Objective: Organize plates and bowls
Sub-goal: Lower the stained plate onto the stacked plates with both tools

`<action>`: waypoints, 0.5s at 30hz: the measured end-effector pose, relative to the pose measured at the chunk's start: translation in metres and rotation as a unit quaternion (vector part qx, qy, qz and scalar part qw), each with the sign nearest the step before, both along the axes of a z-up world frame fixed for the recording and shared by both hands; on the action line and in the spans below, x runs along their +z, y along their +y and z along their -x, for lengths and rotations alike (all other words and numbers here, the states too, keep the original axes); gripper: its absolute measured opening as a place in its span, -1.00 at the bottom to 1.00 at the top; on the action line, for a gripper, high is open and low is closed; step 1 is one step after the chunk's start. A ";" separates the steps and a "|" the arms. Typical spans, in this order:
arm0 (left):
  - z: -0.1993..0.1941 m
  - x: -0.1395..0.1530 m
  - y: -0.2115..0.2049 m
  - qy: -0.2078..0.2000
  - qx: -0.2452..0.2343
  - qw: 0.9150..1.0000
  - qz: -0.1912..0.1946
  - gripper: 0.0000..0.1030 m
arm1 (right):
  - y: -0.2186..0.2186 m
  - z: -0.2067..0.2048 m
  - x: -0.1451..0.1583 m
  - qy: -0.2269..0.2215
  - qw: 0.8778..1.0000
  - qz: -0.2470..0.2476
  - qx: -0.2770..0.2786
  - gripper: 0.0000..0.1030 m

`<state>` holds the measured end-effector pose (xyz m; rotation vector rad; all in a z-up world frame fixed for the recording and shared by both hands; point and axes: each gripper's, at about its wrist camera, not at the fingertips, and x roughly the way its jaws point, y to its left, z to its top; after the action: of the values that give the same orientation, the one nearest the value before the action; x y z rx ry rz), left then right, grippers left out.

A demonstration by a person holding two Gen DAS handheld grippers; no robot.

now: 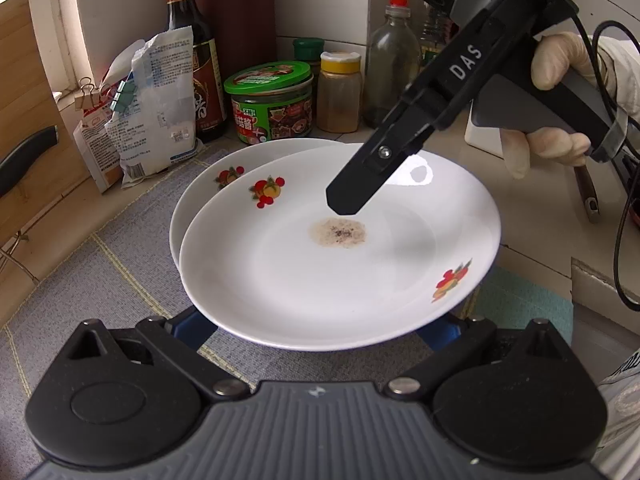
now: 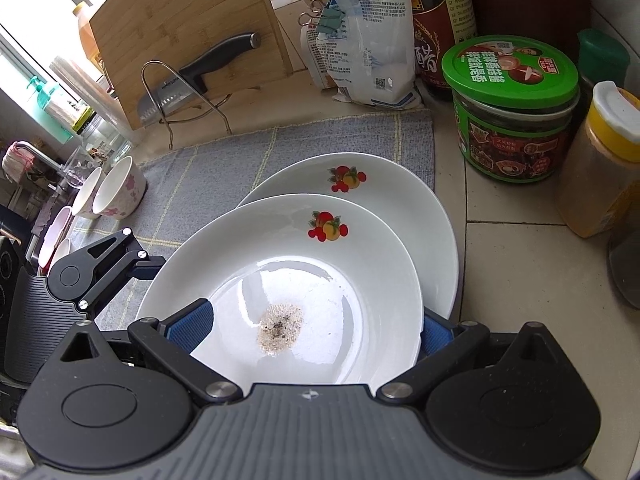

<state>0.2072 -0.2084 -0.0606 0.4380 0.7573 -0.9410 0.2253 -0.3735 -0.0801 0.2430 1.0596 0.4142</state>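
Top plate (image 1: 320,264): between spread left claw (image 1: 316,330) fingers, crumb patch (image 1: 338,233) ahead.
Right claw (image 2: 308,328): spread around it; rim-contact unclear.
Right-view only: bowls (image 2: 116,192) far left.

Daylight is pouring in from a window (image 2: 24,12) up and to the left of the top plate (image 2: 288,280), and it is blowing out to pure white there in the right wrist view. That plate is throwing back a broad pale glare across its bowl in the same view. In the left wrist view a small bright patch is shining on the top plate (image 1: 340,248) near its far rim, and the right tongs (image 1: 344,204) are casting a soft grey shadow onto the plate's middle. Both views are staying sharp around the plate, while the fisheye is bending the counter (image 2: 500,280) and darkening the corners.
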 end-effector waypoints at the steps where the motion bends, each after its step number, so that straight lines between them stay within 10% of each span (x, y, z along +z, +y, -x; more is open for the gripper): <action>1: 0.000 0.000 0.000 0.000 0.000 1.000 0.000 0.98 | 0.000 0.001 0.001 0.000 1.000 0.000 -0.001 1.00; 15: -0.005 0.007 0.009 0.000 0.021 1.000 0.008 0.95 | -0.006 0.007 0.006 -0.006 1.000 -0.007 -0.019 1.00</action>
<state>0.2120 -0.1990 -0.0540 0.4066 0.7559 -0.9065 0.2186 -0.3792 -0.0744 0.2724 1.0390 0.3882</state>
